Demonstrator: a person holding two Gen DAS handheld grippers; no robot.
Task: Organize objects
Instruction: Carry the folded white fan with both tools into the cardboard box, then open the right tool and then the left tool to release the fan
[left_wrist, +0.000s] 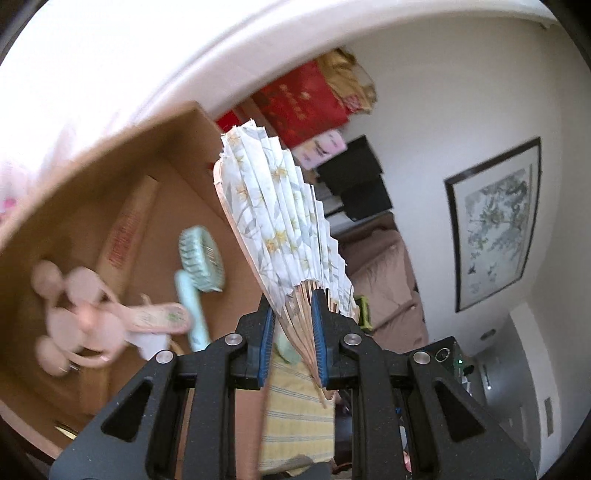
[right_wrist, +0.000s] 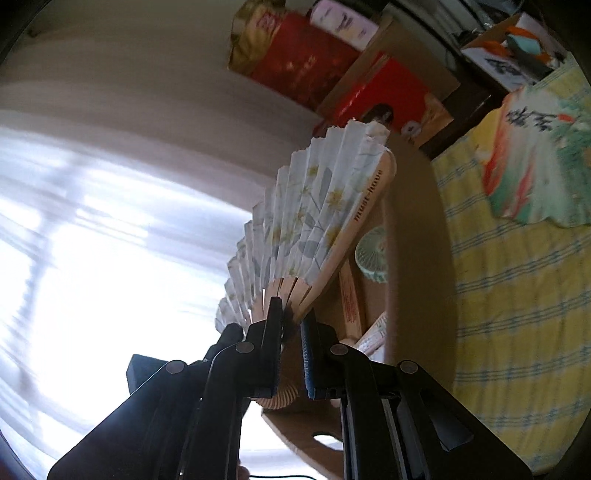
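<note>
Both claws pinch the fan at its wooden ribs, left claw and right claw alike, holding it half spread in the air beside the box. Light, thin paper tears easily, I judge; grip only ribs or guard sticks.

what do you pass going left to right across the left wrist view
pink handheld fan → mint handheld fan, both in the cardboard box → folding paper fan held by the left gripper → framed picture on the wall
</note>
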